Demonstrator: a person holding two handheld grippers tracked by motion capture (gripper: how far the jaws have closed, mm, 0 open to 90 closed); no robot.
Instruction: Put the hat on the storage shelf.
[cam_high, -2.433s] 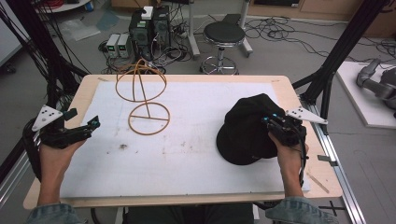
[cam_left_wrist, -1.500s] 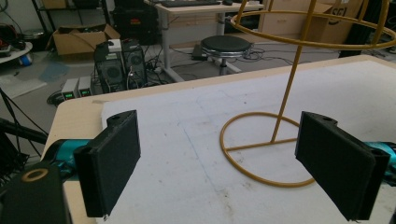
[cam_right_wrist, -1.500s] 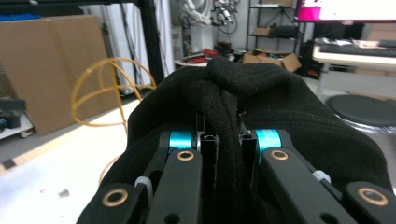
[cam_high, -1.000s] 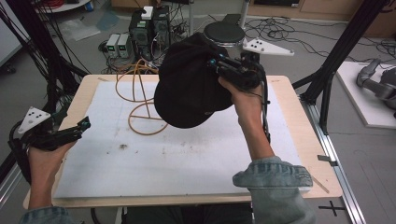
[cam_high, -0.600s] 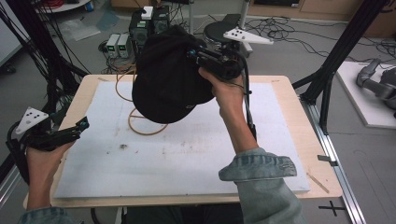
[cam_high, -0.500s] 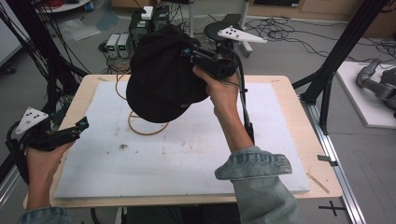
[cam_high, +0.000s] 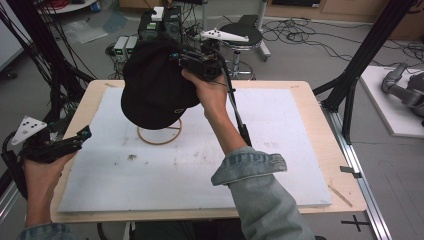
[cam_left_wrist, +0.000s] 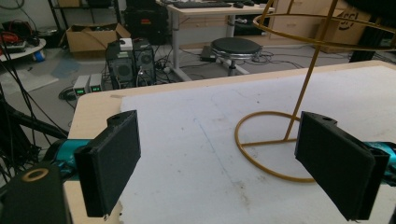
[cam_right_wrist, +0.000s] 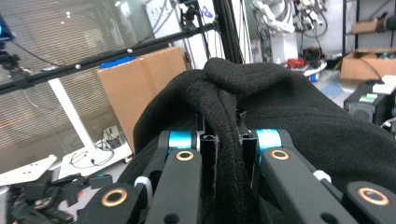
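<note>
Cap (cam_high: 155, 90) hangs in the air over the far left of the white mat (cam_high: 280, 150), just above the gold wire stand (cam_high: 160, 134). My right gripper (cam_high: 186, 59) is clamped on a fold of its black fabric. My left gripper (cam_high: 80, 136) waits at the near left edge, jaws wide apart, nothing between them.

No readable text, brand, number or sign showing anywhere; small pale mark sitting on black cap (cam_high: 155, 90) front, too small to read; cardboard box (cam_left_wrist: 348, 21) in background of left gripper view carrying dark print, blurred beyond reading; green displays glowing on grey units (cam_left_wrist: 88, 84) on floor, figures not legible
</note>
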